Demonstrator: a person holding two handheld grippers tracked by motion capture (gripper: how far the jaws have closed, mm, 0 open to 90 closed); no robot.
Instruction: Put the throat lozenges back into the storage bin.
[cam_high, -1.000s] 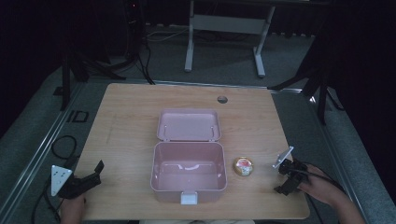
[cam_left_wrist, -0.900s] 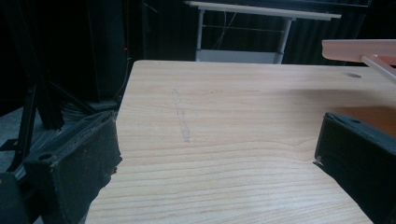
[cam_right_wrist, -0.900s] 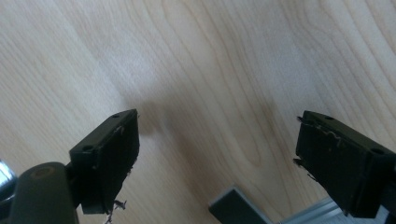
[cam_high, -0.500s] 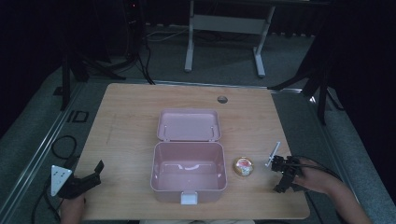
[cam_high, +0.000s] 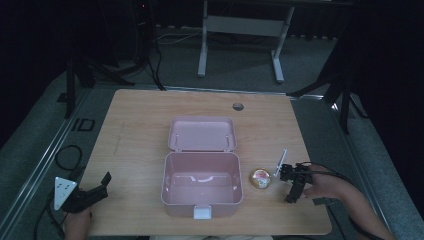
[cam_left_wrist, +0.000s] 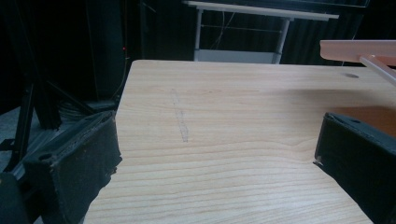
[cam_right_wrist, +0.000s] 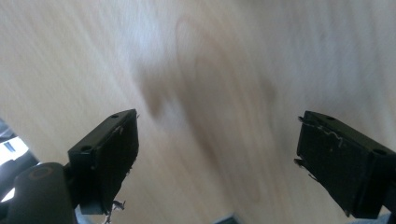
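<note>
Round tin (cam_high: 261, 178), small with a gold rim and a printed lid, lies flat on the counter (cam_high: 140, 125) just right of the pink lunch box (cam_high: 202, 184), which stands with its lid (cam_high: 201, 134) thrown back and its tub bare. The right gripper (cam_high: 291, 186) sits just right of the tin, jaws spread wide and holding nothing; its own view is blurred wood grain between the two pads. The left gripper (cam_high: 95, 192) rests well left of the box near the counter's front corner, jaws likewise apart and empty. The tin looks light, stiff and likely slick-sided, so I would judge a pinch across its rim from above safest; squeezed off-centre it may skid toward the box wall.
</note>
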